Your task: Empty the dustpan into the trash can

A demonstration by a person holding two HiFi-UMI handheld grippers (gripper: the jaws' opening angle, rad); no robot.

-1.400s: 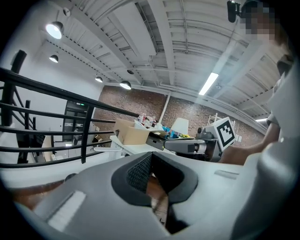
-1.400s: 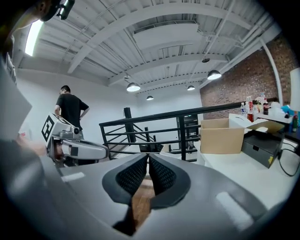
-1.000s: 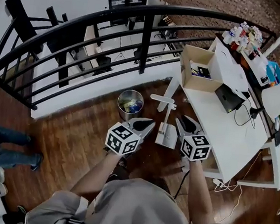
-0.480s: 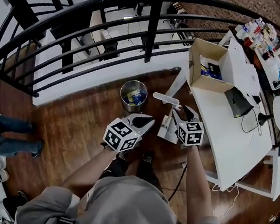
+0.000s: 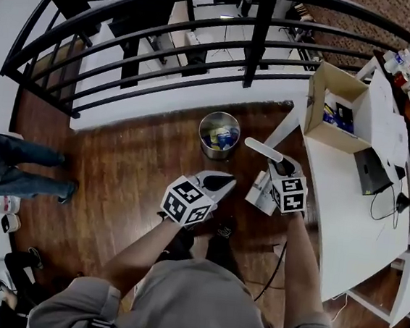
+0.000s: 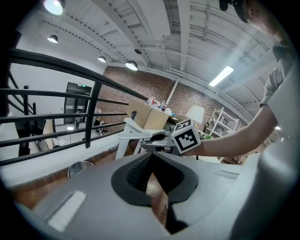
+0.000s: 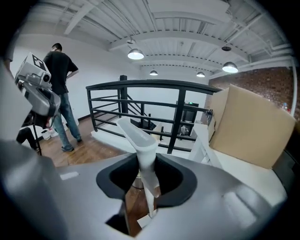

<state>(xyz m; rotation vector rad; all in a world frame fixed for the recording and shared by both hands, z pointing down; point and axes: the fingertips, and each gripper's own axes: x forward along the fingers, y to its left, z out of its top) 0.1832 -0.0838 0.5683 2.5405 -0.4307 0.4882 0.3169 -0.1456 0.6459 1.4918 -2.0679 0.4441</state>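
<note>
Entry: dustpan, trash can; we are closing on the dustpan.
We are closing the right tongs (image 7: pixel 140 187) round the upright handle (image 7: pixel 143 145) of the white dustpan (image 5: pixel 257 195), a gap showing on one side, pads not yet pressing. The pan is standing on the wooden floor (image 5: pixel 115 186) beside the white surface (image 5: pixel 338 210), near the steel trash can (image 5: pixel 217 154). We are holding the left tongs (image 6: pixel 153 187) clenched and empty.

Round white ceiling lamps (image 7: pixel 136 54) glare near twelve o'clock in both gripper views, whose corners vignette black. The head view is dimmer, its black metal railing (image 5: pixel 257 45) bowed by fisheye distortion.
</note>
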